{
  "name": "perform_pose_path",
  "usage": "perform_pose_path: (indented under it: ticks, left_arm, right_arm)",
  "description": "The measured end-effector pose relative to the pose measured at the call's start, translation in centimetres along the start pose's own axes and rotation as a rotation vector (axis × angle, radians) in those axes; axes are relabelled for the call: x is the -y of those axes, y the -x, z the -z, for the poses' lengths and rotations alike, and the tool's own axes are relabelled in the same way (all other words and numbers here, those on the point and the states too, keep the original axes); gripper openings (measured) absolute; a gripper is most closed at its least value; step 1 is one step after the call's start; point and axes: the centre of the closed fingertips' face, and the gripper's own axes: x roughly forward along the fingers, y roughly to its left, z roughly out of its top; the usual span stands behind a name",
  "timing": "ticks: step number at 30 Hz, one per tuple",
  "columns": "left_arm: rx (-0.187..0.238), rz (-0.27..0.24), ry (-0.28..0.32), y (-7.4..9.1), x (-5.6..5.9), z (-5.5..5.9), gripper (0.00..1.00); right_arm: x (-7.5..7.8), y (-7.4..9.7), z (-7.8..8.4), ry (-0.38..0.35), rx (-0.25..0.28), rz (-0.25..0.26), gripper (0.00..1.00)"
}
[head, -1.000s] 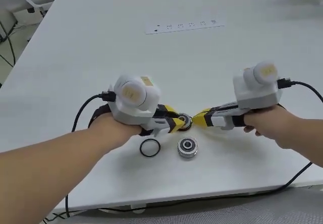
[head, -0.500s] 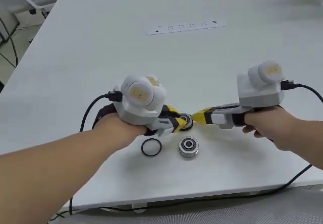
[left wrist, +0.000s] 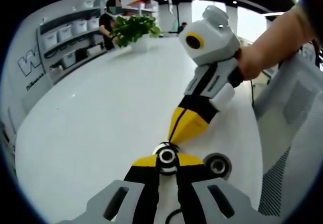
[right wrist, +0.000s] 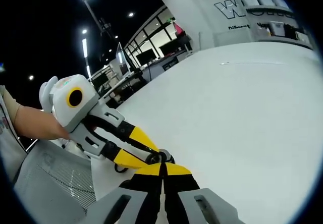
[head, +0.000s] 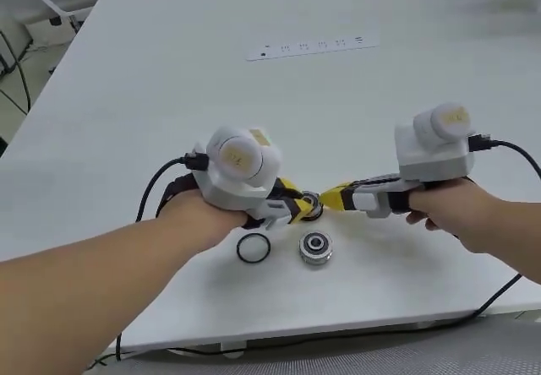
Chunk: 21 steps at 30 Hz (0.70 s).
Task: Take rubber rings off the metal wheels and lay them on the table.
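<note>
Left gripper (head: 304,207) clamps one wheel (head: 310,203); second wheel (head: 315,245), one ring (head: 253,247) lie loose.

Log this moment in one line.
left gripper: shut on metal wheel | right gripper: shut, tips at that wheel | table: one loose rubber ring, second wheel

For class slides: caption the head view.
Left gripper and right gripper meet at a metal wheel; rubber ring and second wheel lie nearby.

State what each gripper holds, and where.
Left gripper clamps a metal wheel by its rim. Right gripper has its tips at that wheel's edge; unclear whether they pinch anything.
</note>
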Motion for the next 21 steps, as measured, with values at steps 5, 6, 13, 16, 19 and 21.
perform_pose_path:
  ticks: [5, 6, 13, 16, 19, 21]
  left_arm:
    - [-0.001, 0.003, -0.001, 0.0, 0.1, 0.0, 0.12]
    - [-0.001, 0.003, -0.001, 0.0, 0.1, 0.0, 0.12]
    - [-0.001, 0.001, 0.001, 0.0, 0.0, 0.0, 0.12]
    - [-0.002, 0.001, 0.003, 0.0, 0.1, 0.1, 0.12]
    - [0.0, -0.001, 0.003, 0.0, 0.2, 0.1, 0.12]
    - [-0.001, -0.001, 0.005, 0.0, 0.1, 0.1, 0.12]
  right_arm:
    - [-0.4, -0.1, 0.0, 0.001, 0.001, -0.01, 0.0]
    - [-0.4, -0.1, 0.0, 0.001, 0.0, -0.011, 0.0]
    - [-0.8, -0.3, -0.1, -0.002, 0.0, -0.03, 0.0]
    - [-1.6, -0.6, -0.2, -0.005, 0.01, -0.064, 0.0]
    - [-1.9, -0.9, -0.9, 0.047, 0.018, -0.056, 0.0]
    - [-1.8, -0.7, -0.6, 0.019, 0.008, -0.076, 0.0]
